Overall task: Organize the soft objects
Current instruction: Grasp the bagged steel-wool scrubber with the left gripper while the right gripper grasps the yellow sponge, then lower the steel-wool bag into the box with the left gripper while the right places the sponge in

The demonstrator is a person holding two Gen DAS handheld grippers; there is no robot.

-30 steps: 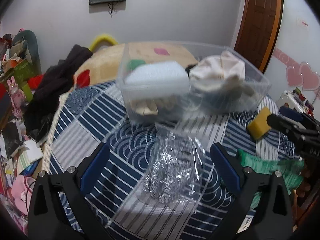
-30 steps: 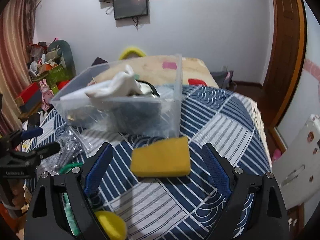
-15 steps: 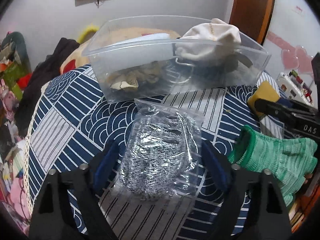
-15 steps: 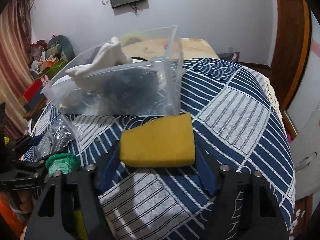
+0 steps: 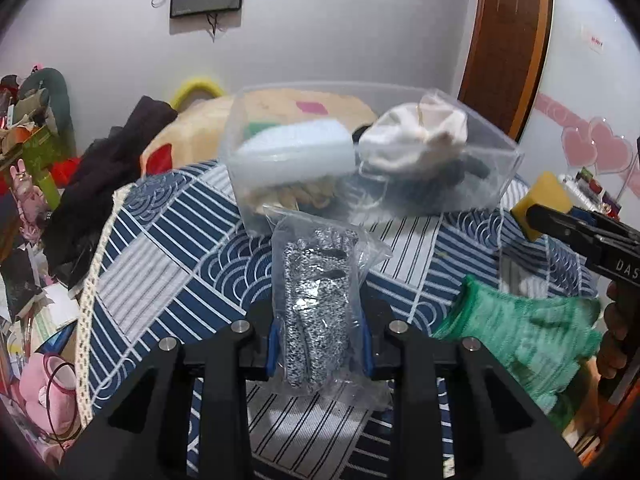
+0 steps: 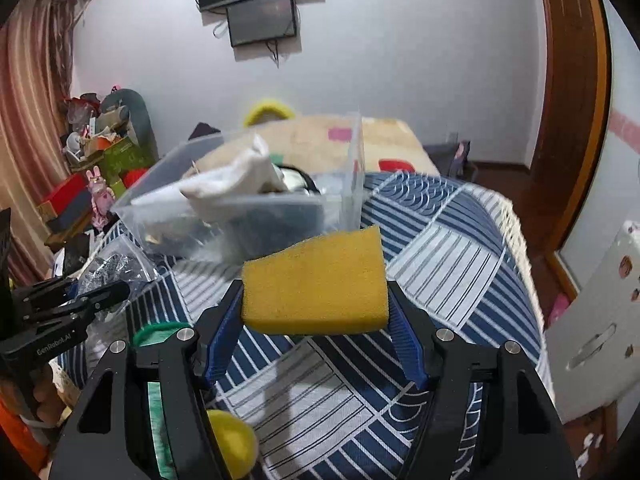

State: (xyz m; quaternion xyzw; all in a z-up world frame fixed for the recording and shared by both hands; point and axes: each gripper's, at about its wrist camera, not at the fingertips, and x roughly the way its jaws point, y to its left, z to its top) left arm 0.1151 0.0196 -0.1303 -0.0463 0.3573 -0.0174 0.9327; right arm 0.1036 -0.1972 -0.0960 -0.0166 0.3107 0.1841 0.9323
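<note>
My left gripper (image 5: 319,340) is shut on a clear bag of speckled grey gloves (image 5: 318,304) and holds it above the blue patterned table (image 5: 168,248). My right gripper (image 6: 316,312) is shut on a yellow sponge (image 6: 316,284), lifted off the cloth; the sponge also shows in the left wrist view (image 5: 542,200). A clear plastic bin (image 5: 360,160) stands beyond both, holding a white cloth (image 5: 416,144), a pale blue pad (image 5: 296,156) and other soft things. In the right wrist view the bin (image 6: 248,208) sits just behind the sponge.
A green knit glove (image 5: 520,328) lies on the table at the right. A yellow ball (image 6: 232,444) lies under the right gripper. Clutter and boxes (image 5: 28,152) stand to the left of the table. A bed (image 6: 320,140) is behind it, a wooden door (image 5: 504,40) at the right.
Both grippers closed from open: the left on the bagged gloves, the right on the yellow sponge. Both objects have been lifted off the table.
</note>
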